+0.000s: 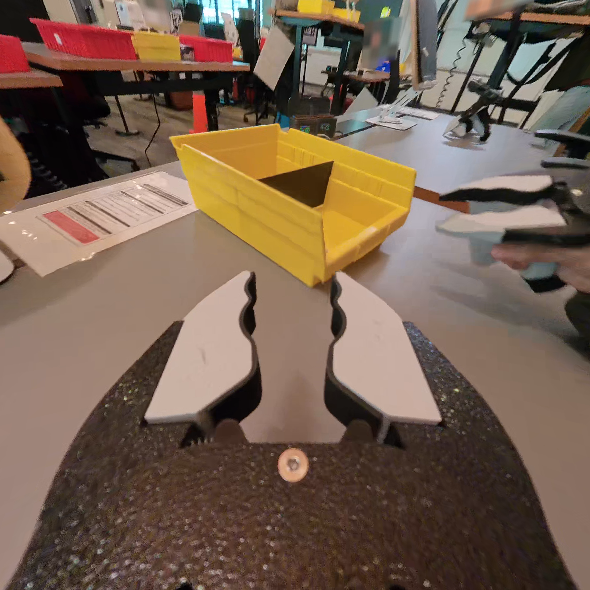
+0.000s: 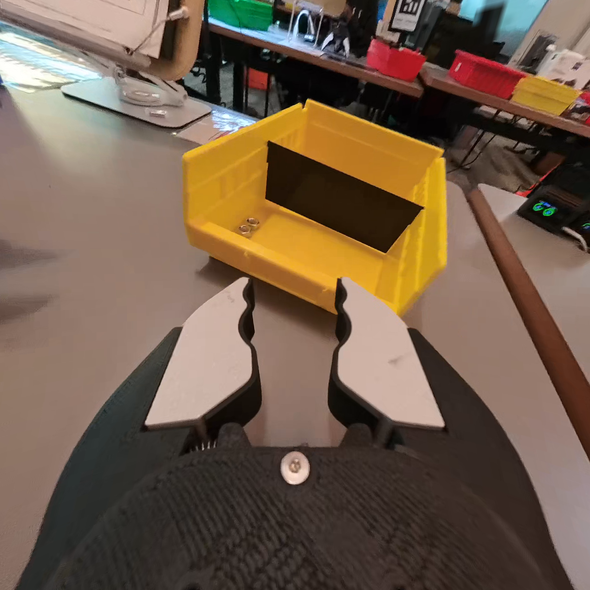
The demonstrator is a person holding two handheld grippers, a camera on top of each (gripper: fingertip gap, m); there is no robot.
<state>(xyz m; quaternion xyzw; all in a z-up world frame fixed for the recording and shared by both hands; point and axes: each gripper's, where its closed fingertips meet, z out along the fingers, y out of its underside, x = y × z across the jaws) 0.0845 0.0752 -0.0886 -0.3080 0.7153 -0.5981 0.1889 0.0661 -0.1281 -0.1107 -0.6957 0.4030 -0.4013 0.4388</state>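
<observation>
Hovering low over the grey bench (image 1: 134, 319), the left tongs (image 1: 293, 281) were spread apart with nothing between them, only bare bench surface showing through the gap. Straight ahead of their tips, and just beyond them, stood the near corner of a yellow bin (image 1: 255, 217). From this side the bin's long axis ran away and to the left, with its lower open front turned toward the right.

The right tongs (image 2: 295, 285) were likewise spread and empty. In the right wrist view they faced that open front almost square on, their tips just short of the bin's low front lip, so the bin's length ran away from them. A black divider (image 2: 338, 196) stood slanted across the inside. In front of it, in the near compartment close to the left wall, lay two small metal nuts (image 2: 249, 226), touching or nearly so. The right tongs looked the nearer to the nuts, since the opening faced them, while the left tongs met only a closed side wall.

In the left wrist view the right tongs showed blurred off to the right, gripped by a hand (image 1: 549, 265). A laminated sheet (image 1: 95, 214) lay flat on the bench to the bin's left, apart from it.
</observation>
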